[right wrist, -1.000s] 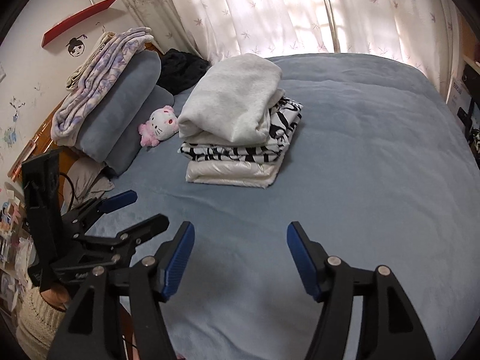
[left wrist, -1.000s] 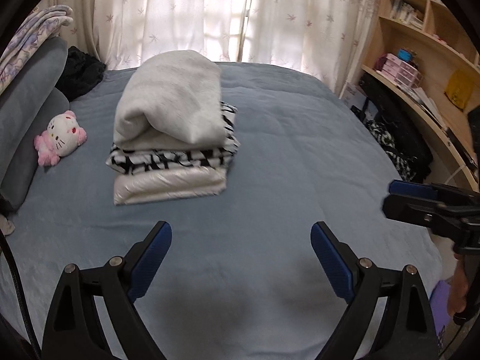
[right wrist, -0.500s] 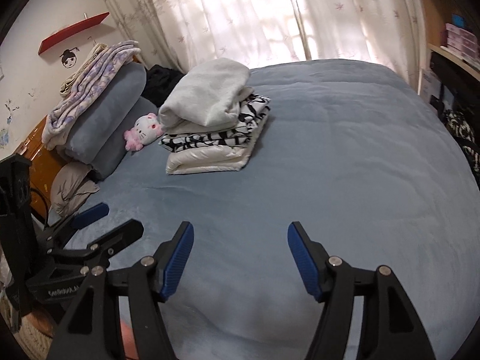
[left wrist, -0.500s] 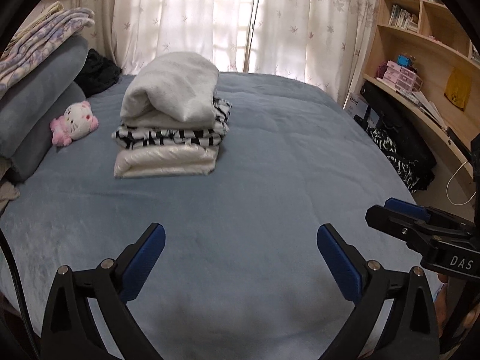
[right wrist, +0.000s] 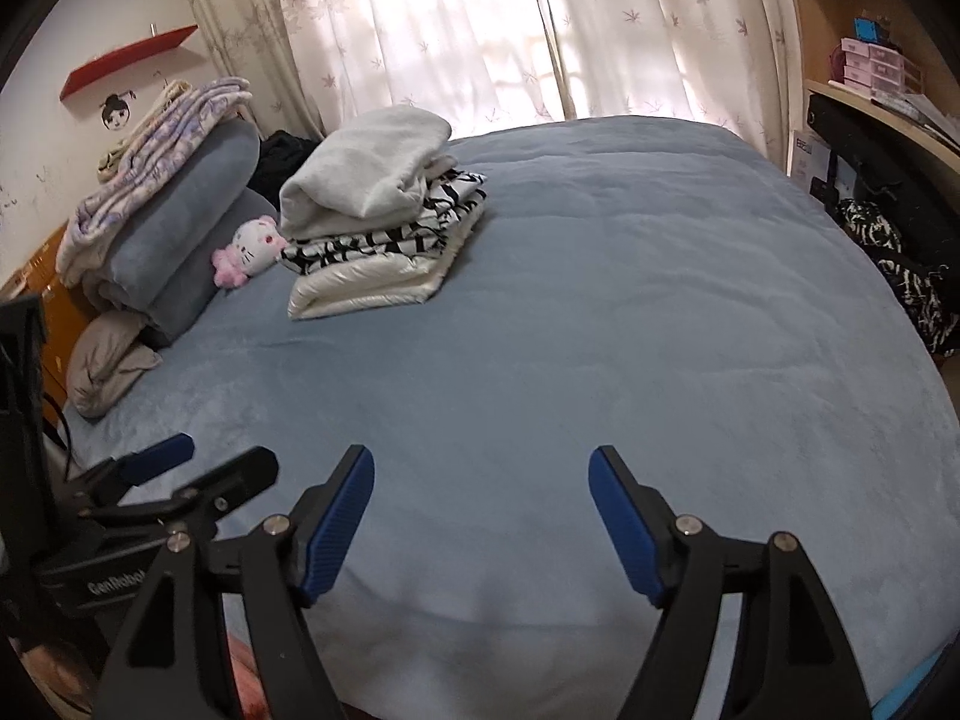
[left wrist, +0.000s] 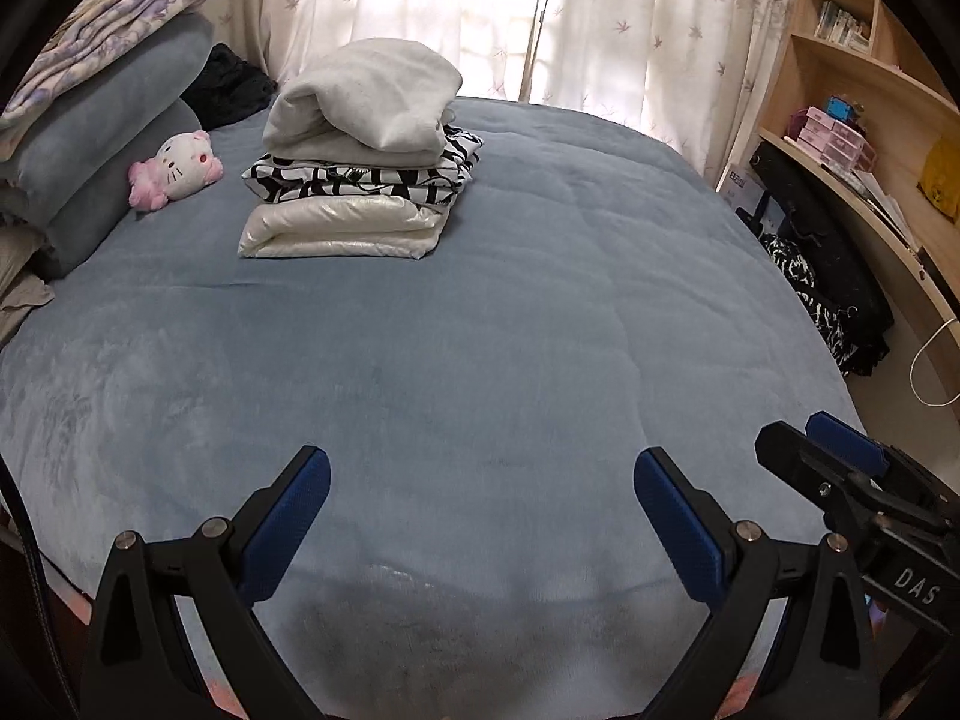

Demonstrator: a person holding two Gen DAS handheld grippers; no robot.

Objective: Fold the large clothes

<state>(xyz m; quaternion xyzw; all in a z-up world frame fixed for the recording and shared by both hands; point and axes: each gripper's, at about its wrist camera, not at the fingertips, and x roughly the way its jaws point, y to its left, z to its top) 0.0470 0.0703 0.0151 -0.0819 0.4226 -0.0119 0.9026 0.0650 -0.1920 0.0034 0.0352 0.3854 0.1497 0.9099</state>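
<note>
Both empty: left tongs (left wrist: pixel 480 510) spread wide, right tongs (right wrist: pixel 480 510) just opening; folded stack (left wrist: pixel 360 162) parked far across bed (left wrist: pixel 540 330), likely clearing folding room.

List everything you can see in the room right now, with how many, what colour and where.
bed cover: one, blue-grey, spread over the whole bed.
folded clothes: three in one stack, pale grey on top, black-and-white in the middle, shiny cream at the bottom; far left part of the bed.
cat plush: one, white and pink, left of the stack, against the pillows.
pillows: two, blue-grey, stacked at the left edge.
floral blanket: one, lilac and white, on top of the pillows.
dark garment: one, black, behind the pillows.
curtains: white with a leaf print, behind the bed.
shelves: light wood, right wall.
left gripper: black with blue pads, open, empty.
right gripper: the same, jaws just opening, empty.
</note>
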